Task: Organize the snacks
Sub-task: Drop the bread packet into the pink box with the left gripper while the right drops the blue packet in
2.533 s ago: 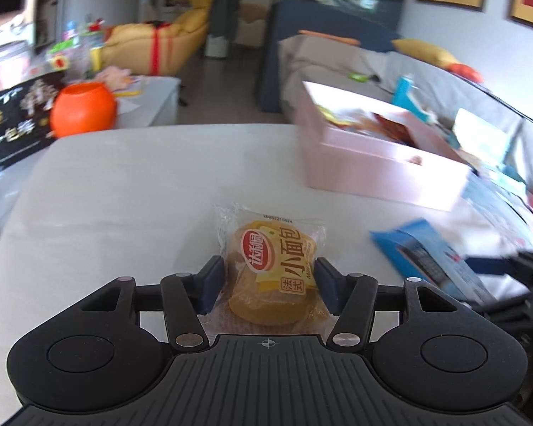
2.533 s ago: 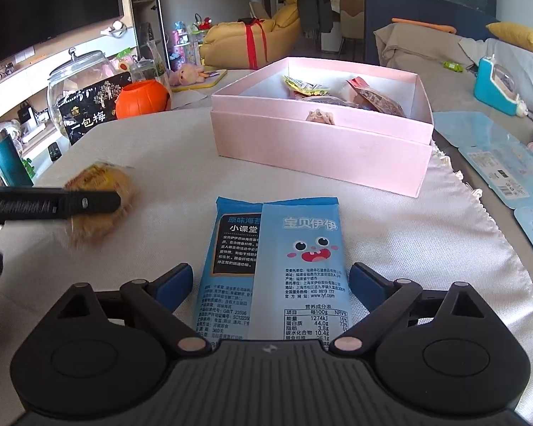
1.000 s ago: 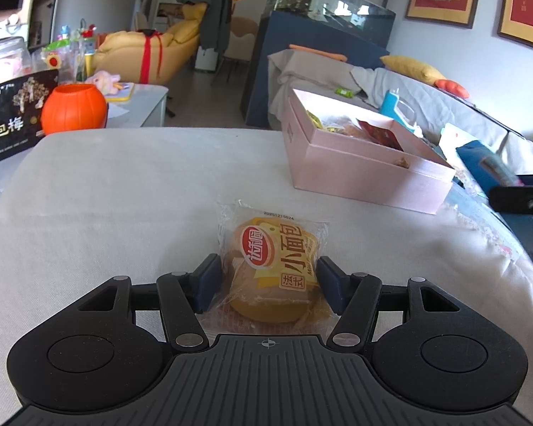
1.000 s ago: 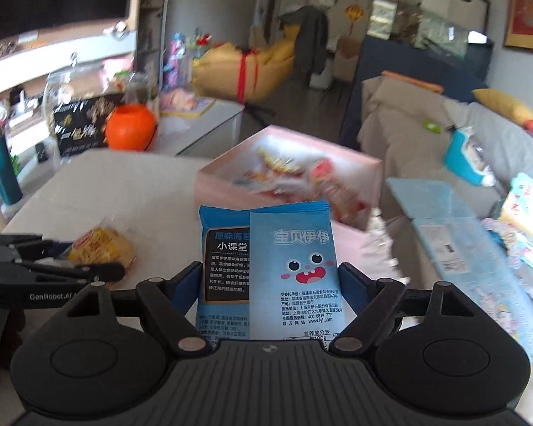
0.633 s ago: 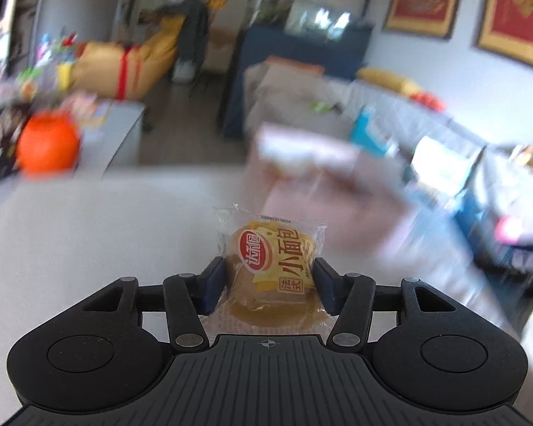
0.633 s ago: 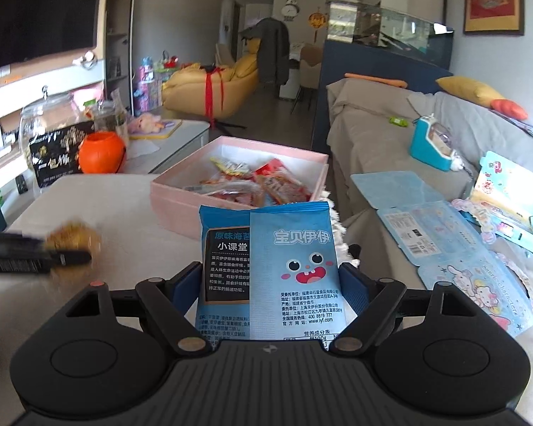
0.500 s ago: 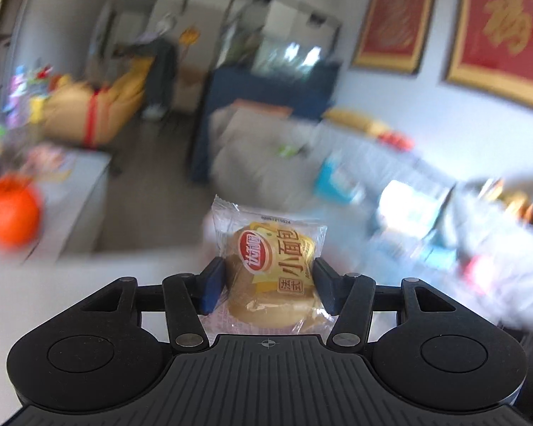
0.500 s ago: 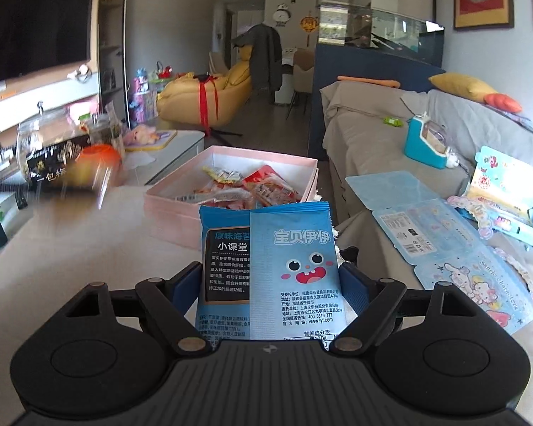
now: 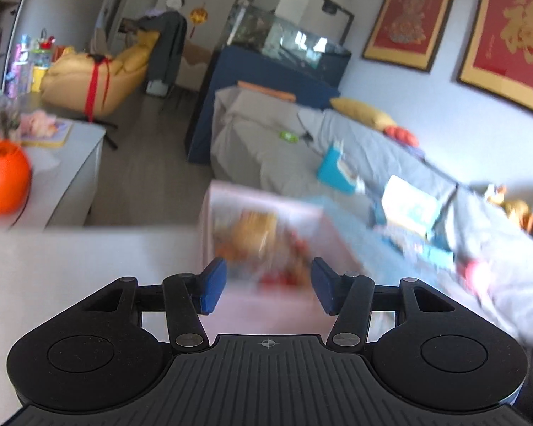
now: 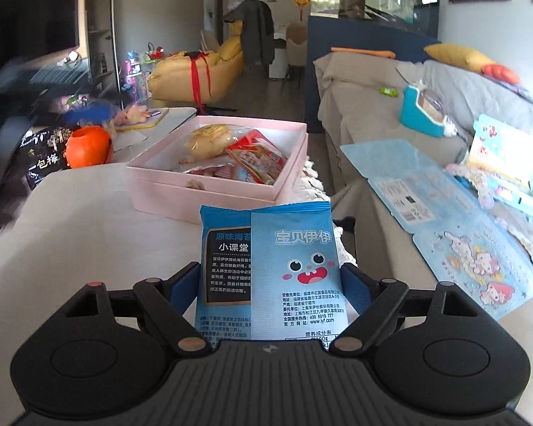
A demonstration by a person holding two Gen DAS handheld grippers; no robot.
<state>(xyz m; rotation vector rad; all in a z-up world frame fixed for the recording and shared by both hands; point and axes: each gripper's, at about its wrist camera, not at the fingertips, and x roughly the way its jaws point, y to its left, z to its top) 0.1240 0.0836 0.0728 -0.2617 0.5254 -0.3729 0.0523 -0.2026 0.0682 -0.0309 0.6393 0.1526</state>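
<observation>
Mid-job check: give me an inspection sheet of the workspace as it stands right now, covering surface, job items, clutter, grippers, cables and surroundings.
Surface: pale table, bare in front of the box.
Job's things: pink box open on the table, holding a bread bun packet and a red packet; blue snack packet not yet in the box.
Clutter: orange pot and black bag beyond the table's far left edge.
Grippers: left gripper open and empty above the box, jaws just been closing a little; right gripper shut on the blue snack packet.
Cables: nothing seen.
Surroundings: grey sofa with blue sheets, yellow armchair, framed red pictures.
</observation>
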